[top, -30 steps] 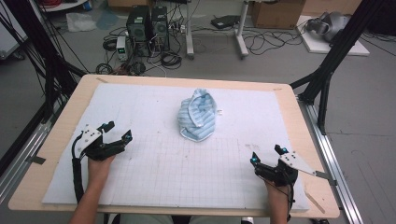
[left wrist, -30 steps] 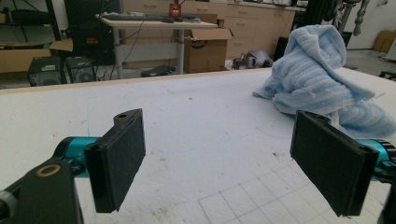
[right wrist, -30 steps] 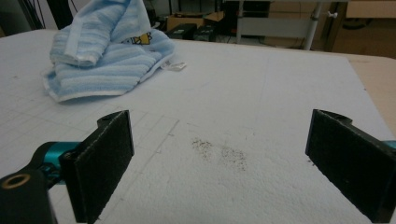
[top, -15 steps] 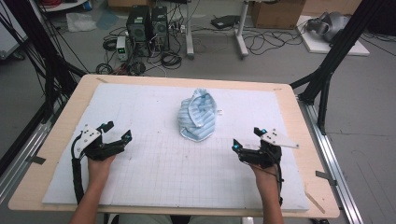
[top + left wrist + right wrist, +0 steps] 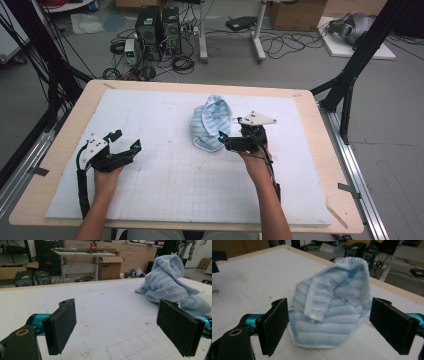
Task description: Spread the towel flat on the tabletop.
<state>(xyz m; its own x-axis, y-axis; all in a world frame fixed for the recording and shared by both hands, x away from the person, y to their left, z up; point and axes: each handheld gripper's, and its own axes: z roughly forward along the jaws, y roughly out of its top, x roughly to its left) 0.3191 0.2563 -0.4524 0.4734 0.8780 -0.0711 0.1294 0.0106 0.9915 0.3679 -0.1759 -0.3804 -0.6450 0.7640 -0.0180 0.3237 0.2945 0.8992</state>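
A crumpled light-blue striped towel (image 5: 210, 125) lies heaped near the middle of the white gridded mat (image 5: 165, 185). My right gripper (image 5: 226, 129) is open right at the towel's right side; in the right gripper view the towel (image 5: 332, 307) sits between and just beyond the two black pads (image 5: 274, 325). My left gripper (image 5: 125, 140) is open at the mat's left, well away from the towel. The left gripper view has the towel (image 5: 170, 287) far off at the right, with bare mat between the jaws.
The mat lies on a wooden table (image 5: 330, 150). Black frame posts (image 5: 50, 75) flank the table. Beyond the far edge the floor holds computer towers (image 5: 155, 27), cables and table legs (image 5: 257, 30).
My right gripper has travelled from the mat's front right corner forward and leftward up to the towel. The left gripper has stayed put. The towel has not moved.
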